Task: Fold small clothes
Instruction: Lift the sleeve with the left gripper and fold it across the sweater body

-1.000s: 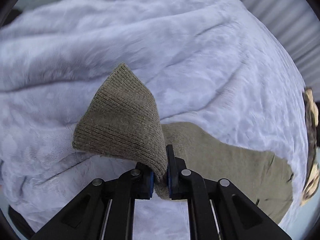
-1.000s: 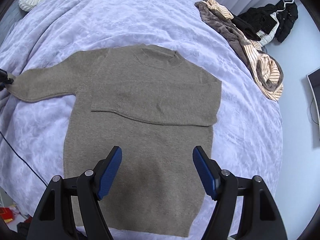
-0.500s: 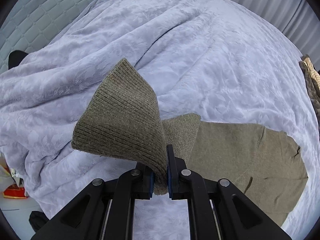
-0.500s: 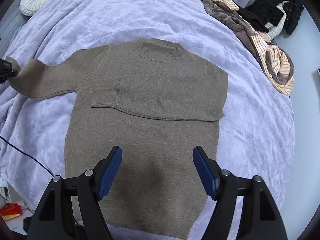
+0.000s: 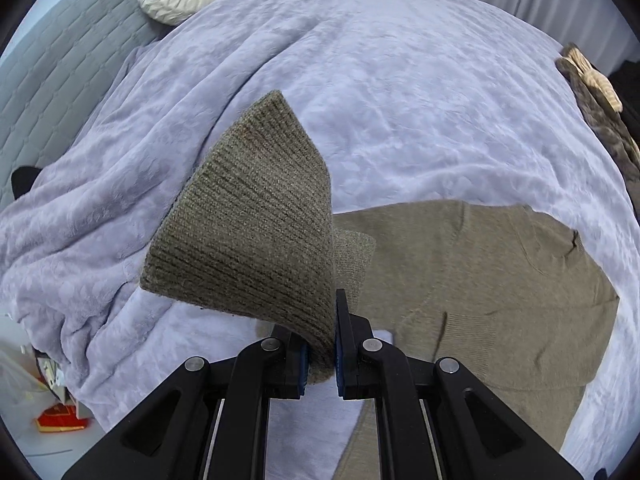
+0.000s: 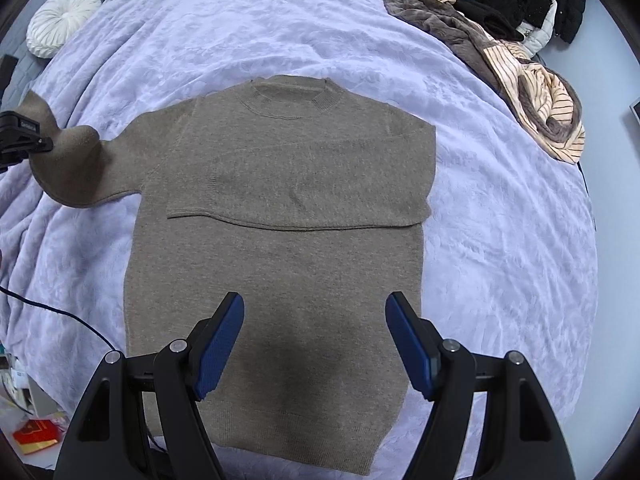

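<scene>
An olive-brown knit sweater lies flat on the bed, neck at the far end. One sleeve is folded across its chest. My left gripper is shut on the ribbed cuff of the other sleeve and holds it lifted above the bedspread. That gripper also shows at the left edge of the right wrist view, with the sleeve bent upward. My right gripper is open and empty, hovering above the sweater's lower half.
A lilac bedspread covers the bed. A round white cushion lies at the far left. A heap of striped, brown and black clothes lies at the far right. A black cable runs over the left bed edge.
My left gripper has lifted the sleeve cuff and carried it toward the sweater body, so the sleeve bends up. My right gripper has stayed open over the lower half.
</scene>
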